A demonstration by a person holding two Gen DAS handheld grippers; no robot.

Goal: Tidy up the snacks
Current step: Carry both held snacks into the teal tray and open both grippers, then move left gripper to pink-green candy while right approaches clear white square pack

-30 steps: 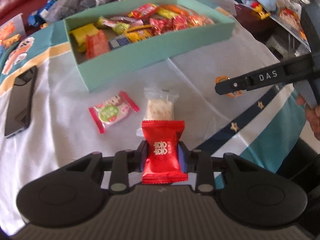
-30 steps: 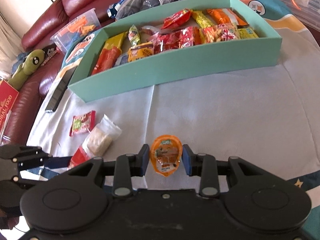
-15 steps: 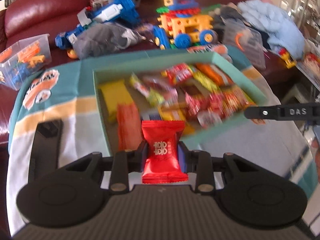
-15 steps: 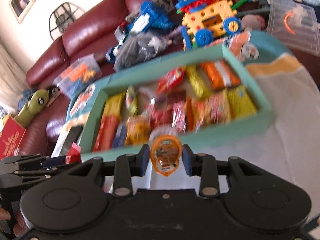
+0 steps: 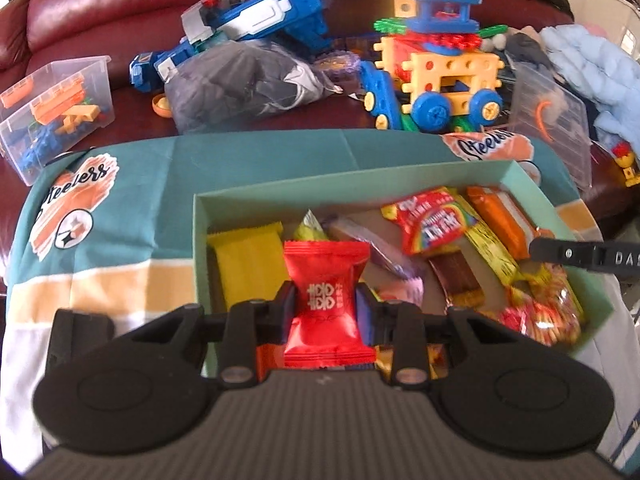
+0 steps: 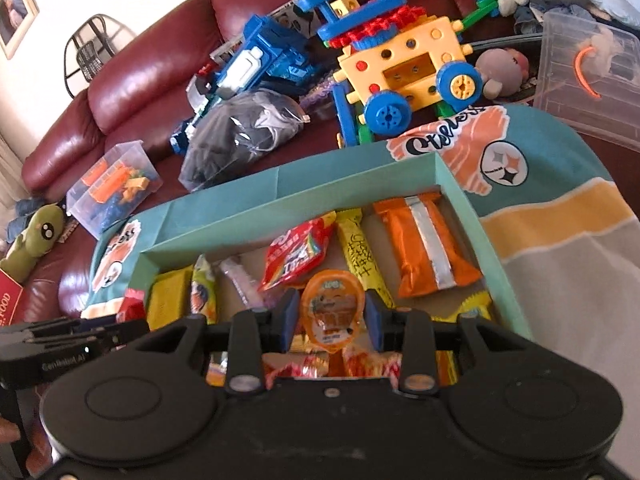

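A: The left gripper (image 5: pixel 325 309) tilted down, clamped on a red candy packet (image 5: pixel 326 304) above the green box (image 5: pixel 199 240).
B: And the right gripper (image 6: pixel 331 316) pinched an orange jelly cup (image 6: pixel 332 310) over that box's snacks; beyond, a blurry toy truck (image 6: pixel 404 68), probably.

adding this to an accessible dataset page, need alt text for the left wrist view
The left tongs grip a red wrapped candy above a mint-green box filled with mixed snack packets. The box sits on a teal, cream and white cloth; behind it a dark red sofa holds a blue and yellow toy vehicle and clear bins.
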